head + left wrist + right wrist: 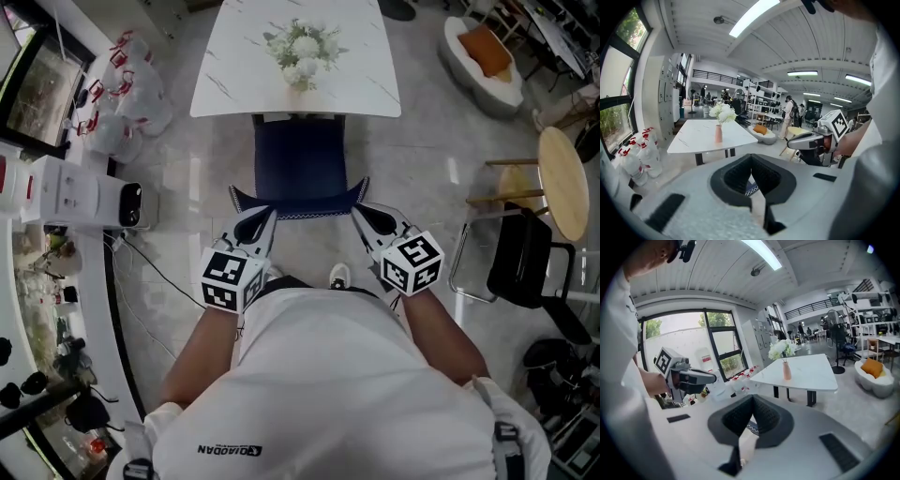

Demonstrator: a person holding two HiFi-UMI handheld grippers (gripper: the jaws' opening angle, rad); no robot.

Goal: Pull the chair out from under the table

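Pale stone floor, white table (239, 66) at the far side. Blue chair (300, 157) partly out, far edge of seat under the tabletop, backrest nearest. Left gripper (268, 213) and right gripper (357, 210) clamped tight on the backrest's left and right top corners, patterned trim between the jaws. Grip made; probably more pulling nearward left.

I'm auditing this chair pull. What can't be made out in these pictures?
Legs of the dark blue padded chair: head view, hidden beneath its seat.
Whether the shut left tongs and right tongs pinch the chair's zigzag trim: gripper views, black pads cover the contact.
Distant people: left gripper view, too small for detail.
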